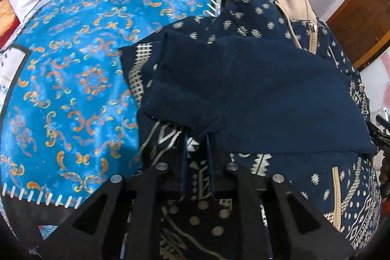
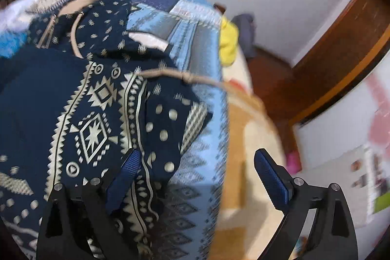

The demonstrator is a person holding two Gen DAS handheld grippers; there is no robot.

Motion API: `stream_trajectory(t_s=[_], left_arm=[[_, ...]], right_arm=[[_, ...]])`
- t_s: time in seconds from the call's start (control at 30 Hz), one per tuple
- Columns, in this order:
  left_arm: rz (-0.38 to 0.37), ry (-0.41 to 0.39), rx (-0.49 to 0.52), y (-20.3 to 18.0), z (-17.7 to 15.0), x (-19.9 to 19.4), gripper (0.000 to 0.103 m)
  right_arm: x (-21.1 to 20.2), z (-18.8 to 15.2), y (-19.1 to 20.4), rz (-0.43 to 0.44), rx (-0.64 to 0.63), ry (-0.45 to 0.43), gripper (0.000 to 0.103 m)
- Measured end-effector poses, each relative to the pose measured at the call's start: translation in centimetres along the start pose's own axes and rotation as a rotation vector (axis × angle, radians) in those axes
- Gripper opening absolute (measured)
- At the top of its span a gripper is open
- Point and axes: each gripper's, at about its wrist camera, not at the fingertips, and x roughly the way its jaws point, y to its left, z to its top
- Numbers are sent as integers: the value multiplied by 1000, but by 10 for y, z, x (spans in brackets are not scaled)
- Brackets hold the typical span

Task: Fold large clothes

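Left gripper (image 1: 197, 157) fingers pinched narrow on the navy cuff (image 1: 180, 109) of the patterned hoodie (image 2: 92, 118). Right gripper (image 2: 202, 177) fingers spread wide, gripping nothing. Hoodie spread on blue patchwork bedspread (image 1: 73, 79), sleeve folded across the body.

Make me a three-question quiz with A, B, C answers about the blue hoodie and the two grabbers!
1. Where does the hoodie lie?
A. on a patterned bedspread
B. in a basket
C. on a hanger

2. What colour are the right gripper finger pads?
A. red
B. blue
C. green

3. How are the left gripper fingers?
A. wide apart
C. out of sight
B. pinched on the sleeve cuff

Answers: 1 A, blue patterned cloth spreads under it. 2 B, both ribbed pads look blue. 3 B, the fingers close on the cuff's edge.
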Motion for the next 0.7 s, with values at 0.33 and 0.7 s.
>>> stream_trajectory(t_s=[0.33,0.7], left_arm=[[13,-18,-96,39,9,-30,8],[-152,53,-204,14,28,8,42]], right_arm=[[-24,2,-33,216,203,35,94],[-41,0,-9,260,148,5,94]])
